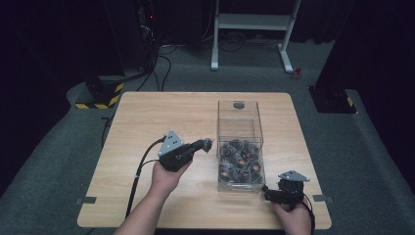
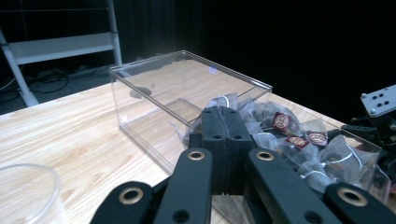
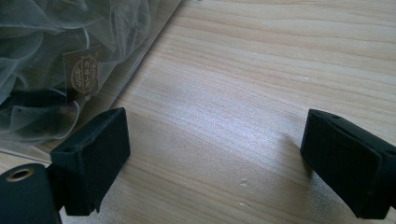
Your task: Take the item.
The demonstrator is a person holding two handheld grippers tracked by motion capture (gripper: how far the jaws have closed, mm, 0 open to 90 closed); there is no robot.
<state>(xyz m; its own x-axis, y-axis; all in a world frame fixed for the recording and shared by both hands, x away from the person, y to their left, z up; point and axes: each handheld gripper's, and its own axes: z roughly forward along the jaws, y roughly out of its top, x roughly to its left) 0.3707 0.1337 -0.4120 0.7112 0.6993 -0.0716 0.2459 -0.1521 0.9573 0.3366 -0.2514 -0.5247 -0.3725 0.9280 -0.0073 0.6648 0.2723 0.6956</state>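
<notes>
My left claw [image 1: 208, 144] is clamped shut on one tea sachet [image 1: 209, 143] at nine o'clock of the clear box [image 1: 240, 147]; many remain inside. My right claw [image 3: 212, 158] gapes empty.

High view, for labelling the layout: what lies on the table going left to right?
Left gripper, shut on a tea bag → clear box of tea bags → right gripper, jaws open beside the box.
</notes>
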